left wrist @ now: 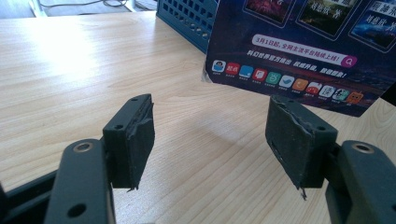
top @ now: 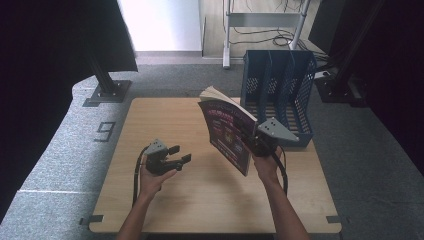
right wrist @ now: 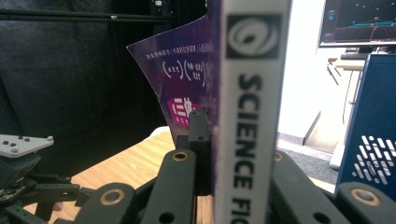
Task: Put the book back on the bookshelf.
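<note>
A purple-covered book [top: 227, 130] is held up off the wooden table [top: 200, 200], tilted, with my right gripper [top: 257, 142] shut on its spine edge. In the right gripper view the white spine [right wrist: 250, 107] reading "SCIENCE FIC..." stands between the jaws, the purple cover [right wrist: 180, 79] bowing out to the left. My left gripper [top: 180, 154] rests low over the table at the left, open with nothing in it. In the left gripper view its two pads [left wrist: 140, 140] stand wide apart, and the book's back cover [left wrist: 299, 51] hangs beyond them.
A blue slotted file rack [top: 280, 92] stands at the table's far right corner, just behind the book. A black curtain [top: 60, 45] and a stand base [top: 107, 92] are off the table's left. A metal frame [top: 260, 20] and cables lie behind.
</note>
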The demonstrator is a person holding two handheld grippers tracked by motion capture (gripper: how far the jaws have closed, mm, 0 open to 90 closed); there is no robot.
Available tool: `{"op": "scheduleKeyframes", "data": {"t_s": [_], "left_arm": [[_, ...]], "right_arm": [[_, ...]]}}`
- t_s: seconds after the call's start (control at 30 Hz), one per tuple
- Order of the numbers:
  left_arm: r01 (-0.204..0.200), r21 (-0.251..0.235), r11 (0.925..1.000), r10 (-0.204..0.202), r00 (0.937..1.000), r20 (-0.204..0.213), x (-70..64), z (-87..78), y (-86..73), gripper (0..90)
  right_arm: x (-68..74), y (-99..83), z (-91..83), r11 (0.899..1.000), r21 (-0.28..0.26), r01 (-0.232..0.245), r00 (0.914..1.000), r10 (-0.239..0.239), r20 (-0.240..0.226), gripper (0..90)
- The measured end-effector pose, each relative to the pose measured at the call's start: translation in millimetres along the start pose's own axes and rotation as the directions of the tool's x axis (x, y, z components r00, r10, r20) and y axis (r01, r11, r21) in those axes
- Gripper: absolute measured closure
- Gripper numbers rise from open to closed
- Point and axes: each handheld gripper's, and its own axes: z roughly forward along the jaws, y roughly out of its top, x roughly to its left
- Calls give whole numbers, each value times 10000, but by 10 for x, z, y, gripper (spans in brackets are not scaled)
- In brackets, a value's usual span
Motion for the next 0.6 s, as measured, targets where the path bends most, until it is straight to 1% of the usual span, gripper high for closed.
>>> {"op": "scheduleKeyframes", "data": {"t_s": [0.6], "left_arm": [[24,74,10000,-24,10000,27,4,-2,-4,329]], "right_arm": [[-88,133,-22,9998,-177,-4,9996,9,295,817]]}}
